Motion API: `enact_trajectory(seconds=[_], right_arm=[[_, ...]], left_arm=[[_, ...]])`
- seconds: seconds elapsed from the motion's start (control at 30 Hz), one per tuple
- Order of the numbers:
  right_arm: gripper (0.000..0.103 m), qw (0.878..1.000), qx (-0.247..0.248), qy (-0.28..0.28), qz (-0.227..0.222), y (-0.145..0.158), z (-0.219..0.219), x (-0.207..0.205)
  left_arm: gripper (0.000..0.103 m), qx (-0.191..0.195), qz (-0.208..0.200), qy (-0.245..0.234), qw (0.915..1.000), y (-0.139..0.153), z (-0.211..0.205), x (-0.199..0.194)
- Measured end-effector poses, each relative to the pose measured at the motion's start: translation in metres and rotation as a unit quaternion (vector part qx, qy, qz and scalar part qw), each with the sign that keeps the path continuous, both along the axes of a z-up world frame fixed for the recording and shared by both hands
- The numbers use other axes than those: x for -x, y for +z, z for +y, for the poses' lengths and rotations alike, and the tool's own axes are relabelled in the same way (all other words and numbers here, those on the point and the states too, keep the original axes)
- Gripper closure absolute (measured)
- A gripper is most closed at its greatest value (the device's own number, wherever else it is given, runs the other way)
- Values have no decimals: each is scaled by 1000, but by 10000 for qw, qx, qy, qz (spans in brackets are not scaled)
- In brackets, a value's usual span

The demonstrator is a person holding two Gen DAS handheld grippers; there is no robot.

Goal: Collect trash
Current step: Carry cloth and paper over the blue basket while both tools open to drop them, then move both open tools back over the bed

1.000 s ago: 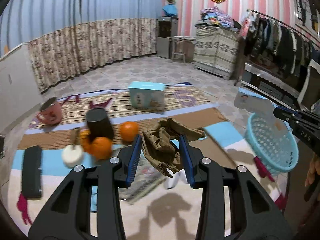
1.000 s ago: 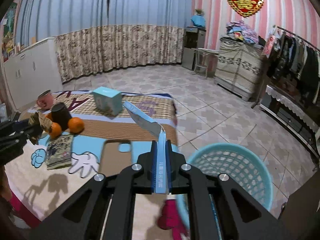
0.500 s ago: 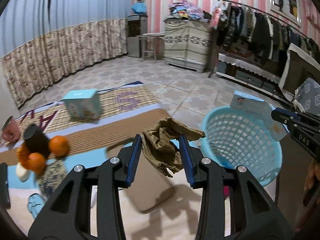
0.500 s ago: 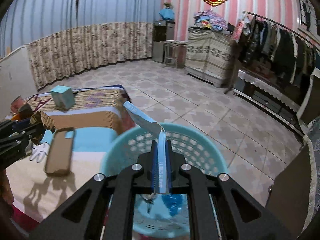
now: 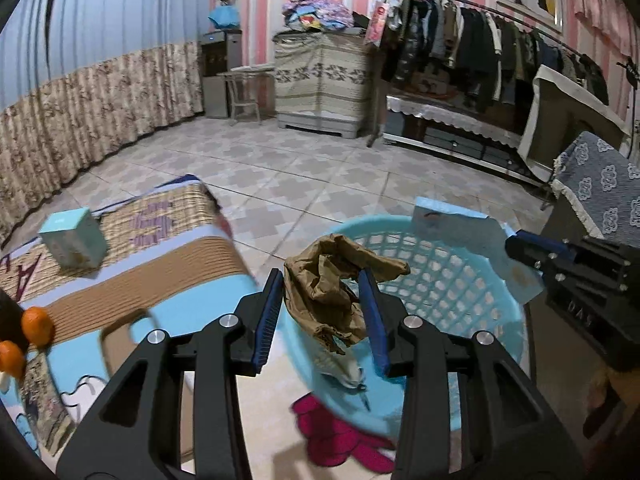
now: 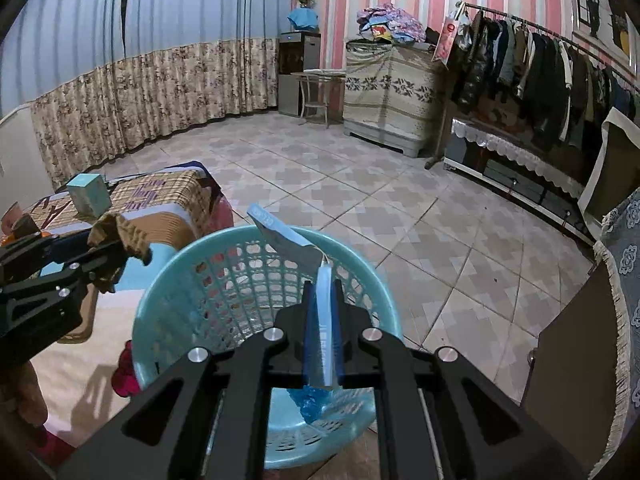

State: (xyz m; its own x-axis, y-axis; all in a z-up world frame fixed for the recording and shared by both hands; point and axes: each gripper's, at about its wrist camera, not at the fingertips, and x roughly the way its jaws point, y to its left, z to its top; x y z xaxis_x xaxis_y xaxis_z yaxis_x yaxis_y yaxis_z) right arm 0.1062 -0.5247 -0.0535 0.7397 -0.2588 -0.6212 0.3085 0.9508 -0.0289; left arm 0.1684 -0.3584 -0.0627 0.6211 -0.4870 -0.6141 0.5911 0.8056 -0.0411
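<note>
My left gripper (image 5: pixel 324 300) is shut on a crumpled brown paper wad (image 5: pixel 332 284) and holds it above the near rim of the light blue plastic basket (image 5: pixel 452 280). The wad and left gripper also show at the left of the right wrist view (image 6: pixel 120 232). My right gripper (image 6: pixel 322 300) is shut on a flat light blue carton piece (image 6: pixel 288 240) and holds it over the basket (image 6: pixel 176 280). Some blue and grey trash lies in the basket's bottom (image 6: pixel 312 404).
A table with a patterned cloth (image 5: pixel 132 264) stands left of the basket. On it are a pale blue box (image 5: pixel 74 238), two oranges (image 5: pixel 36 324) and a brown phone case (image 5: pixel 128 340). A tiled floor lies beyond, and a clothes rack (image 6: pixel 540 64) stands at the right.
Both grippers have swung right from over the table to over the basket, each still holding its item. The basket now fills the middle of both views.
</note>
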Motion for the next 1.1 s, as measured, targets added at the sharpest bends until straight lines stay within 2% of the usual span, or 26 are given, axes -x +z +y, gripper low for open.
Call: enact_trajectory(seconds=[0.07,0.2,0.33,0.4,0.47,0.9,0.93,1.0,1.03,1.1], right_arm=[[94,10000,-27,-36,-11,0,-5,1],[94,9999,-58,-97,-1,-3,-11,1],[94,9999,-90,-89,-4,-5,-10,2],[94,9999,-86,-54,14,-6,-9,0],[94,9999,-101,-27,20,-7,-5,-3],[91,9993,-182,172,286,-24,17,-32],[87,9991,-199,192,316,-25,17,-35],[39,9991,-177,212,306,-28,22,-38],[35,9994,-78,200,288,-29,27,-39],[35,9988,61,265,417,-33,37,-45]], left_arm=[[62,-31,7,-63,10000,0,-7,-1],[40,-35,-7,-38,10000,3,-13,-3],[34,-90,-101,83,9999,7,-12,-3],[22,-141,-231,213,9994,10,-6,0],[18,-209,-375,370,9984,12,3,0],[8,-333,-448,702,9960,19,42,1],[8,-365,-475,723,9956,20,46,1],[7,-394,-525,775,9948,21,53,2],[7,-395,-541,818,9944,22,58,1],[7,-364,-532,897,9939,23,68,0]])
